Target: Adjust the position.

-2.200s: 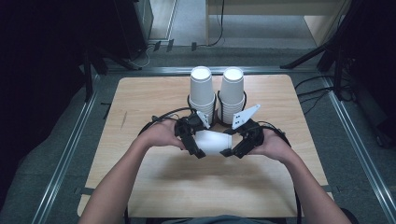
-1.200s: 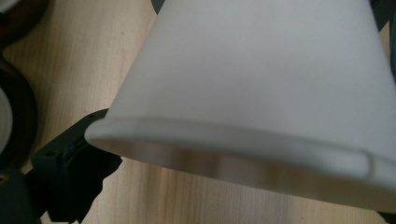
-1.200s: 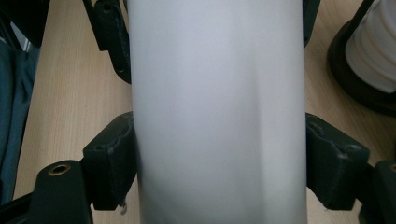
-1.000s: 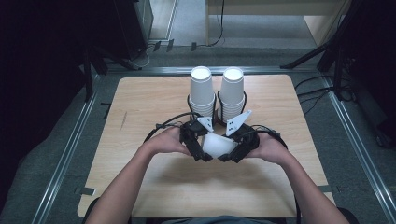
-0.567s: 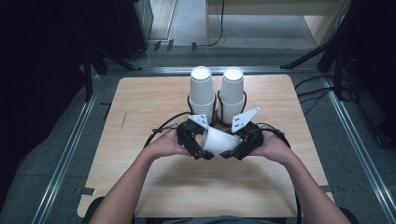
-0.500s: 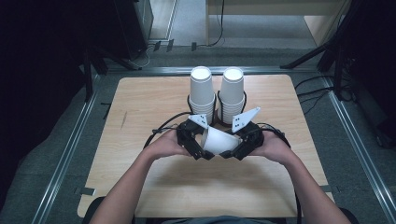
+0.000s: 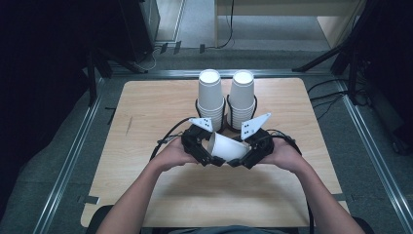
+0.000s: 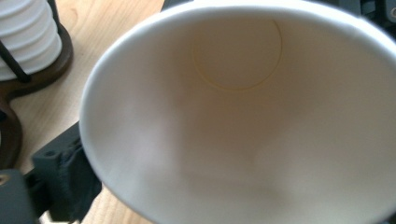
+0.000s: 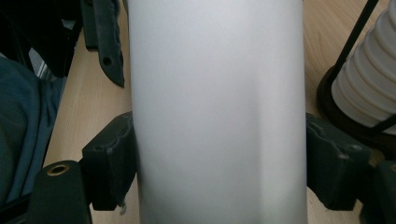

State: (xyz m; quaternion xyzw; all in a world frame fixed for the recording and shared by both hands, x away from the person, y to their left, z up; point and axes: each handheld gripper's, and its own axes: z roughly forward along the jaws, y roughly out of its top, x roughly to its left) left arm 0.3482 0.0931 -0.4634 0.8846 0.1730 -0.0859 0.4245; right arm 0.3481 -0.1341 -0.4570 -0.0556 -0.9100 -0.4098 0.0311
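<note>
Wooden tabletop: white paper cup is held sideways above it, before two cup stacks, pinched by right gripper; left gripper at its mouth, finger state indiscernible, presumably for separating.

Desk: light wood top, rounded corners, pale grain, evenly lit from above. Silver metal rails frame it on the left, right and far sides. Floor: grey carpet, brighter beyond the far edge of the desk, falling to near black at the left and right margins. Black tripod legs stand at far left; another dark stand leg slants at far right. A dark cabinet sits at upper left. Pale wooden furniture runs along the top right, with a black cable hanging beside it. More cables lie on the floor to the right.
</note>
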